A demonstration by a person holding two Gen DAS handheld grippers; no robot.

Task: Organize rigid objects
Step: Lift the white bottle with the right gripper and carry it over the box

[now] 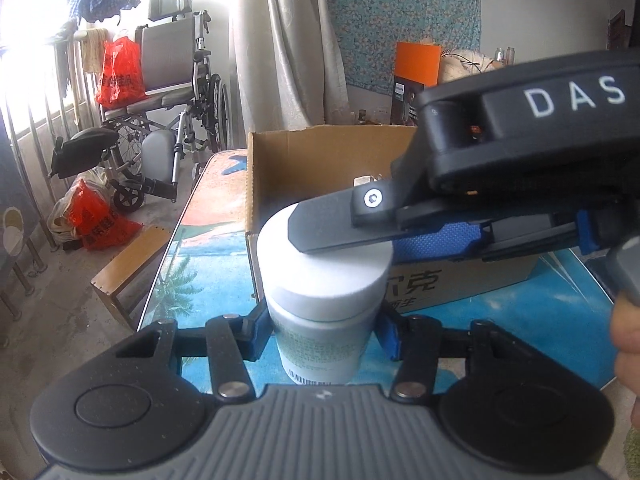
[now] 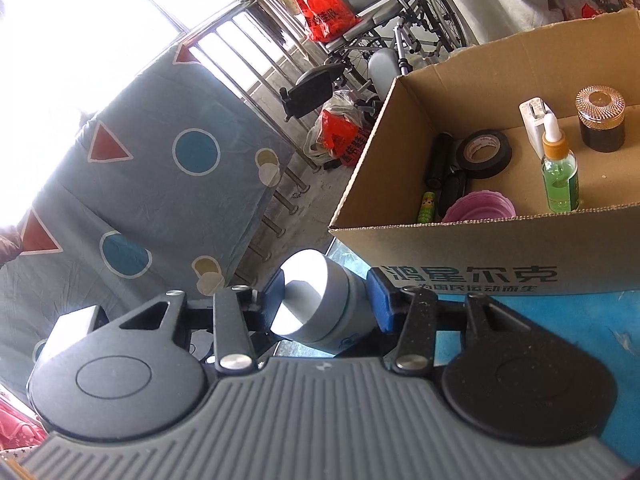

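A white-capped bottle (image 1: 320, 300) is clamped by both grippers at once, held just in front of the cardboard box (image 2: 480, 248); the left gripper (image 1: 324, 332) is closed on its body below the cap, while the right gripper (image 2: 326, 304) is closed across the cap end, one finger laid over the cap top in the left wrist view. A twist between the two hands could be expected to loosen the cap or wrench the bottle askew; if one grip were released unevenly, the bottle might be dropped on the box's near wall rather than inside, where a green dropper bottle (image 2: 560, 176) could be toppled. The table (image 1: 208, 280) is covered in a glossy blue seaside print; a wheelchair (image 1: 172, 92), red bags and a bright window are seen beyond.
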